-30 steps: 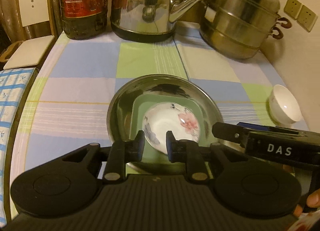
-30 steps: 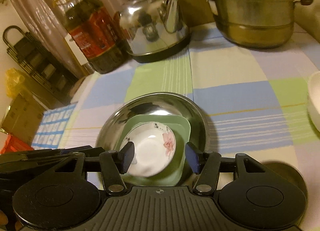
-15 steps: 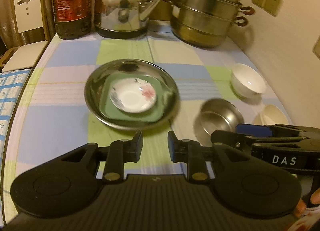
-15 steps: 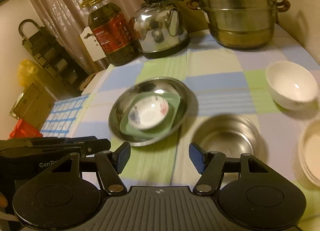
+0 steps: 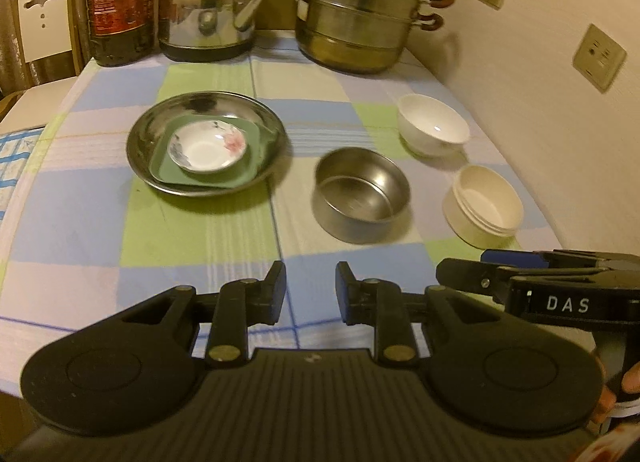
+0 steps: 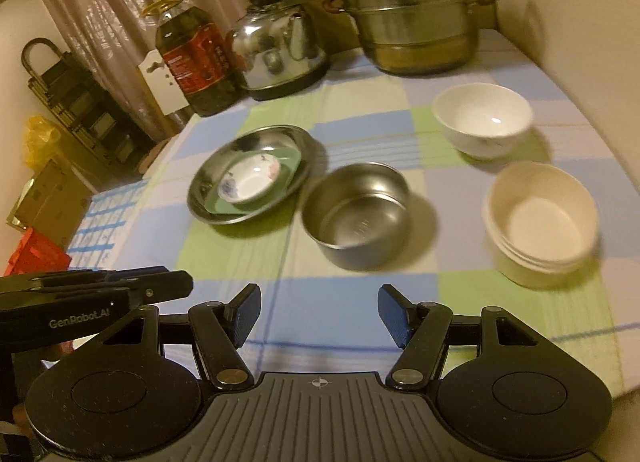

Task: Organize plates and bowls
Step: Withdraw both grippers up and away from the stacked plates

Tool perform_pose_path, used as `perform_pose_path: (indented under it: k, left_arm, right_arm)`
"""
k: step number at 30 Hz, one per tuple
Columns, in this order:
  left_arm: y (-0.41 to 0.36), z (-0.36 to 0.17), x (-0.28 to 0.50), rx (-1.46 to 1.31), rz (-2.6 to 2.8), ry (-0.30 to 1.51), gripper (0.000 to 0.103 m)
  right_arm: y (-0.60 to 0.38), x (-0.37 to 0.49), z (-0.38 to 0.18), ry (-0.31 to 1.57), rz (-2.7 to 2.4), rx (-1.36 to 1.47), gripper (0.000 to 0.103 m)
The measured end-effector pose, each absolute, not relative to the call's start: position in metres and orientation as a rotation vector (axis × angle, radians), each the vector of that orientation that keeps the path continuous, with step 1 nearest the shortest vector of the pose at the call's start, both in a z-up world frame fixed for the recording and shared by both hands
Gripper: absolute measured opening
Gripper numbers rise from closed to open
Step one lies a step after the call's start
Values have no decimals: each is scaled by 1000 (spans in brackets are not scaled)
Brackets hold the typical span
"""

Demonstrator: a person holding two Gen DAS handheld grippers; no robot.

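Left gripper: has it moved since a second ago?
Yes. The left gripper has pulled back toward the person from the round steel plate, which sat between its fingers before.

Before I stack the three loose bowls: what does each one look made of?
Steel bowl: metal, likely stainless, brushed grey with dull reflections. White bowl: probably glazed ceramic, glossy with a sharp light spot. Cream bowl: matte off-white, ridged bands below the rim; plastic or paper pulp, can't tell which. Both grippers, left and right, are open and empty.
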State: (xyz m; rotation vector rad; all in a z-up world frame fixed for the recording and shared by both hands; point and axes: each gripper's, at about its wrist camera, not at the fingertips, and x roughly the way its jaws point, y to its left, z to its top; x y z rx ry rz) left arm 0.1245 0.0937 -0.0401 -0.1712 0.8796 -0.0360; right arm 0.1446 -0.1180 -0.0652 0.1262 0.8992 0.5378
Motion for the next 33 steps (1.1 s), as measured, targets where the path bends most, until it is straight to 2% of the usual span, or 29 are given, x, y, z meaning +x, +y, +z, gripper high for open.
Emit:
perform_pose_path:
  k: [33]
  left_arm:
    - [-11, -37, 74, -72, -172, 882, 23]
  right_arm:
    - [-229, 76, -59, 879, 381, 227, 65]
